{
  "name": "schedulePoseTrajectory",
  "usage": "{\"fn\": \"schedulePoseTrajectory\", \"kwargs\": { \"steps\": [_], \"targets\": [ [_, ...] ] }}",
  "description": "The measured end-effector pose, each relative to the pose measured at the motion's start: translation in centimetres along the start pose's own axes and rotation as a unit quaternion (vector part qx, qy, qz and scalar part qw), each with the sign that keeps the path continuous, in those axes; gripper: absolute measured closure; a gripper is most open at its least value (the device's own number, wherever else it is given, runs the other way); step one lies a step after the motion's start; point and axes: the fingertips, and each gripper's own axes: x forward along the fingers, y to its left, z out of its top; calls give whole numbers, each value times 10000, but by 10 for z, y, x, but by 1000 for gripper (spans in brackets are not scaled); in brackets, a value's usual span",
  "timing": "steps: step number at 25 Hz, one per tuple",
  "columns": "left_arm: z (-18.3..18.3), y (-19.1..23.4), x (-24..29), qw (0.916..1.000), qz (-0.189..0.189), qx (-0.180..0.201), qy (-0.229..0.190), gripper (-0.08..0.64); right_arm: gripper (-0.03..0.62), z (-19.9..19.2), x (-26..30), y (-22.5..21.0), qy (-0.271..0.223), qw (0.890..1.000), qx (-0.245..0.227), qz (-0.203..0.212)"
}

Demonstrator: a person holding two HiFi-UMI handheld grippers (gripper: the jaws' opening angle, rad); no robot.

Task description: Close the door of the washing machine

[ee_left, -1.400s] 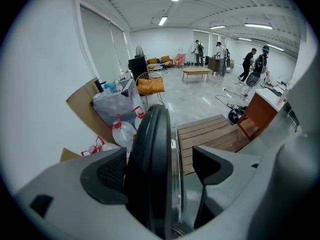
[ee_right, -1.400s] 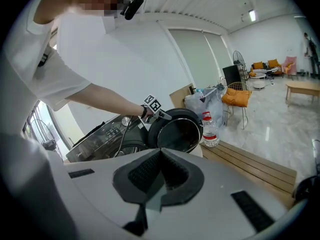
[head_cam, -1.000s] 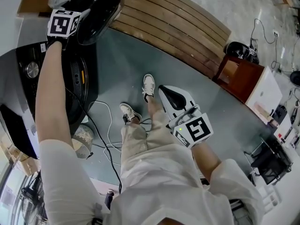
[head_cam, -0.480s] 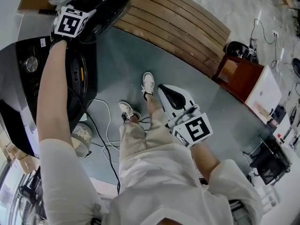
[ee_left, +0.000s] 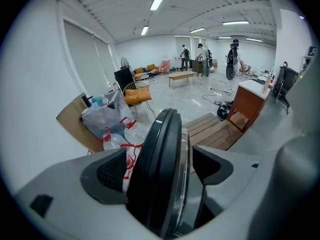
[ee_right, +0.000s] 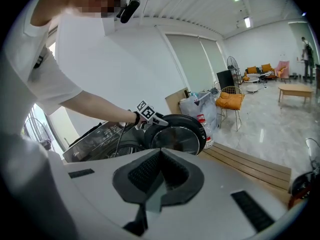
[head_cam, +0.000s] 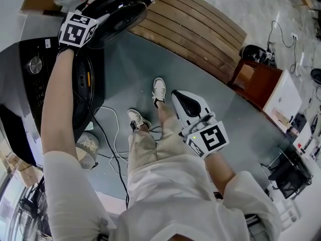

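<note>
The dark front-loading washing machine (head_cam: pixel 30 84) stands at the left of the head view. Its round black door (head_cam: pixel 125 9) is swung out from the drum opening. My left gripper (head_cam: pixel 95 20) is shut on the door's rim, its marker cube just behind. In the left gripper view the door (ee_left: pixel 162 149) runs edge-on between the two pads of my left gripper (ee_left: pixel 161 170). My right gripper (head_cam: pixel 176 96) hangs shut and empty over the person's legs, far from the machine. From the right gripper (ee_right: pixel 160 156) view, the door (ee_right: pixel 175 136) and the left gripper (ee_right: pixel 151 117) show ahead.
A slatted wooden platform (head_cam: pixel 190 29) runs behind the machine. Cables (head_cam: pixel 115 144) and a round mesh object (head_cam: pixel 88 147) lie on the floor by the person's feet. A red-brown cabinet (head_cam: pixel 253 82) stands at the right. Bags and bottles (ee_left: pixel 107 119) sit by a cardboard sheet.
My left gripper and the door it grips have shifted to the right in the head view. The right gripper has stayed nearly still.
</note>
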Motion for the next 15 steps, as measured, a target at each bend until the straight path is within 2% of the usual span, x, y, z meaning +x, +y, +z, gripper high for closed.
{"fn": "schedulePoseTrajectory", "kwargs": {
  "steps": [6,15],
  "targets": [
    [3,-8,-4,9996,29,-193,-205,166,594,-8,-5,-1,41,10000,-13,-74],
    [0,-42,-15,9996,-201,101,-194,166,594,-4,-8,16,-50,10000,-56,-3]
  ]
}}
